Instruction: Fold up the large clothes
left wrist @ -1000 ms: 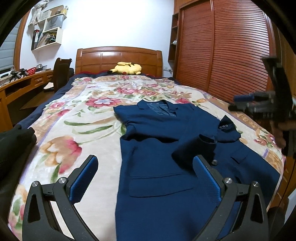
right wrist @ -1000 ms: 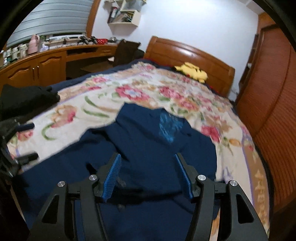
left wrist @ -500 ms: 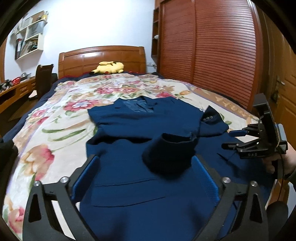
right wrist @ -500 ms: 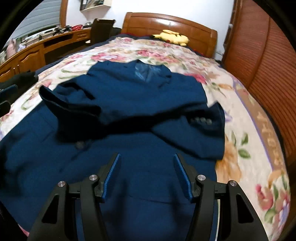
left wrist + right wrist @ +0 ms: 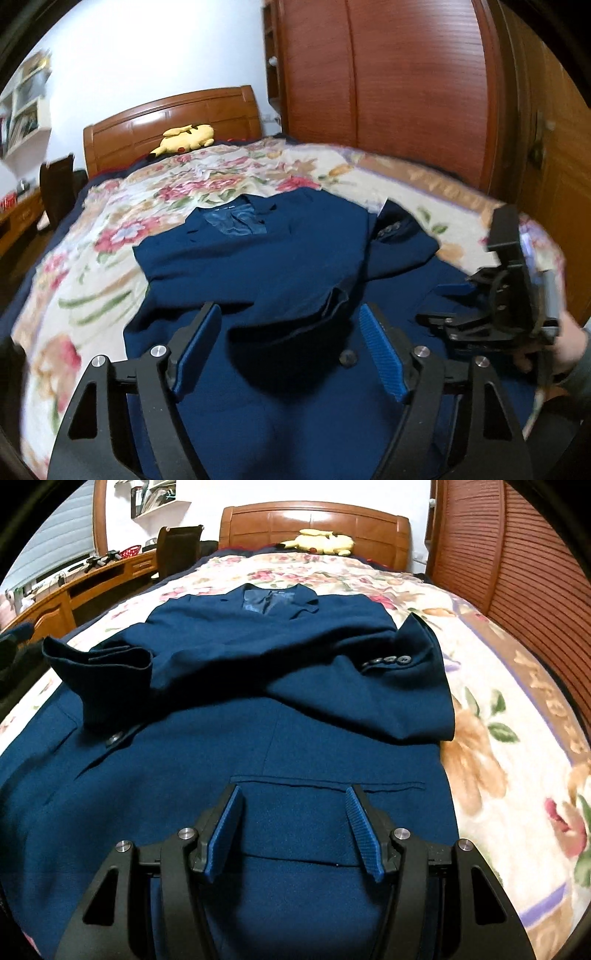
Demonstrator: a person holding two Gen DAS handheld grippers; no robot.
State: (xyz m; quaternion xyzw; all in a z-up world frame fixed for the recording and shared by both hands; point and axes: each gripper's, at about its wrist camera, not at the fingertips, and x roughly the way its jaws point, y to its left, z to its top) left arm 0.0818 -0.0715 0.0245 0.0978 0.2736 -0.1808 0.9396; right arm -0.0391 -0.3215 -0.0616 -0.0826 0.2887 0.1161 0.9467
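Navy jacket point(image 5: 280, 709) spread front-up on the floral bed point(image 5: 509, 760), collar toward the headboard point(image 5: 314, 520), both sleeves folded across the chest; right cuff with button row point(image 5: 391, 661) near the jacket's right edge, left cuff point(image 5: 99, 657) raised and open at the left. Bare quilt on both sides of the jacket and beyond the collar; hem near the foot edge of the bed. Left gripper point(image 5: 291, 350) above the lower front, jaws closing, left cuff point(image 5: 295, 325) lying between them, pads not touching cloth. Right gripper point(image 5: 291, 823) over the pocket flap, jaws apart, nothing held; also at right in the left view point(image 5: 495, 306), hand point(image 5: 561, 347) on it. Wardrobe point(image 5: 406, 92) close along the right bed edge; plush toy point(image 5: 325, 541) by the headboard; chair point(image 5: 177, 550) and worktop point(image 5: 92, 579) to the left
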